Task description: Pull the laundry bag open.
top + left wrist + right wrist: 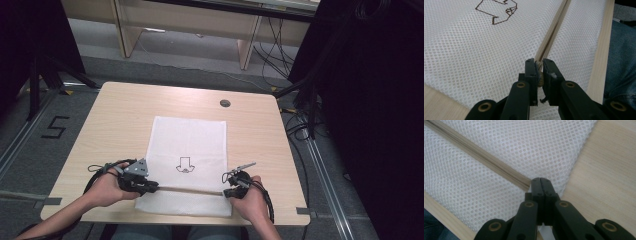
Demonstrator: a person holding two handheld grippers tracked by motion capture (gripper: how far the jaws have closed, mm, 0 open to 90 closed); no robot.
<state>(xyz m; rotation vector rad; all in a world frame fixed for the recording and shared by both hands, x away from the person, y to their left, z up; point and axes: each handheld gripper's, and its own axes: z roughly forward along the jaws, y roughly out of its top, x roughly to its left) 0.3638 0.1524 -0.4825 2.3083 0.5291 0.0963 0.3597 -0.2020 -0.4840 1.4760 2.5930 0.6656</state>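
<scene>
A white mesh bag (187,140) lies flat on the wooden table (120,115), with a dark arrow drawing (185,165) on it. A beige zipper (190,190) runs across the bag's near end. My left gripper (155,188) is at the zipper's left end; in the left gripper view its jaws (539,65) are shut on the brass-coloured zipper pull (540,78), and the zipper (554,27) stretches away from them. My right gripper (226,191) is at the zipper's right end. In the right gripper view my right gripper (541,180) is shut on the bag's edge where the zipper (481,155) stops.
A dark round grommet (225,103) sits in the tabletop beyond the bag. Bare wood (604,170) lies right of the bag. The table's near edge (601,50) is close behind both hands, with the person's jeans (621,62) below it. Dark stands and cables flank the table.
</scene>
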